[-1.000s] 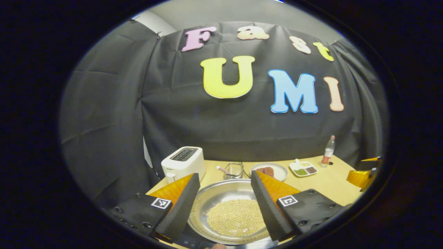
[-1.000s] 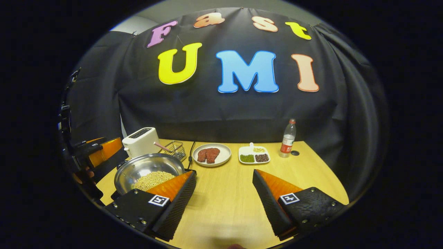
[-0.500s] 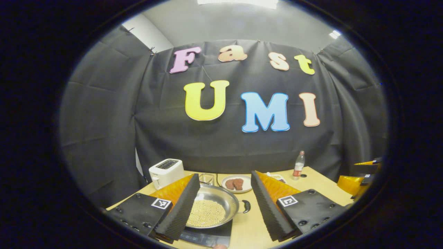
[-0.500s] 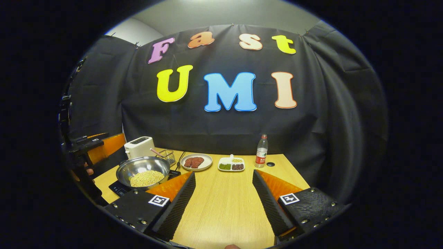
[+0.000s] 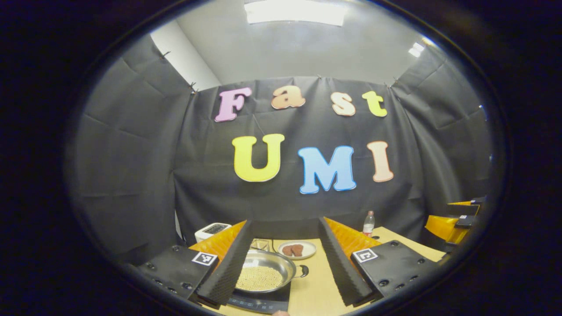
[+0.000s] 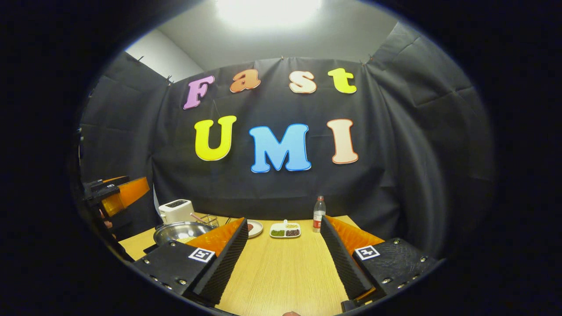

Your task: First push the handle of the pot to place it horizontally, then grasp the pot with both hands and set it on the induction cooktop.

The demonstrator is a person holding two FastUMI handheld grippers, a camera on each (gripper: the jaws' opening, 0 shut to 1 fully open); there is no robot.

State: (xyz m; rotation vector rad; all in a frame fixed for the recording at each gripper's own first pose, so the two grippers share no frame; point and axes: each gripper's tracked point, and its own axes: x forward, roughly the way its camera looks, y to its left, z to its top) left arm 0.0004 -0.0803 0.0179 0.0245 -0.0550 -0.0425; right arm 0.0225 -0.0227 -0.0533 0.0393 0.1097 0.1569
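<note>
Pot sitting on the induction cooktop, both grippers hanging clear with jaws spread.

The wooden tabletop [image 6: 285, 267] is carrying the black induction cooktop [image 5: 263, 302] at its left end, and the steel pot [image 5: 265, 272], holding pale beans, is resting on it with one side handle [image 5: 304, 271] pointing right. The left gripper [image 5: 285, 267] is hovering above and short of the pot, jaws wide apart and gripping nothing; the right gripper [image 6: 283, 263] is hanging over bare tabletop, jaws equally spread and empty. The task is looking finished. The remaining risk is a low-swinging gripper clipping the pot's rim or handle, sliding the pot off-centre or scattering beans toward the white toaster [image 6: 176, 210], meat plate [image 5: 297, 249] and bottle [image 6: 318, 214].
</note>
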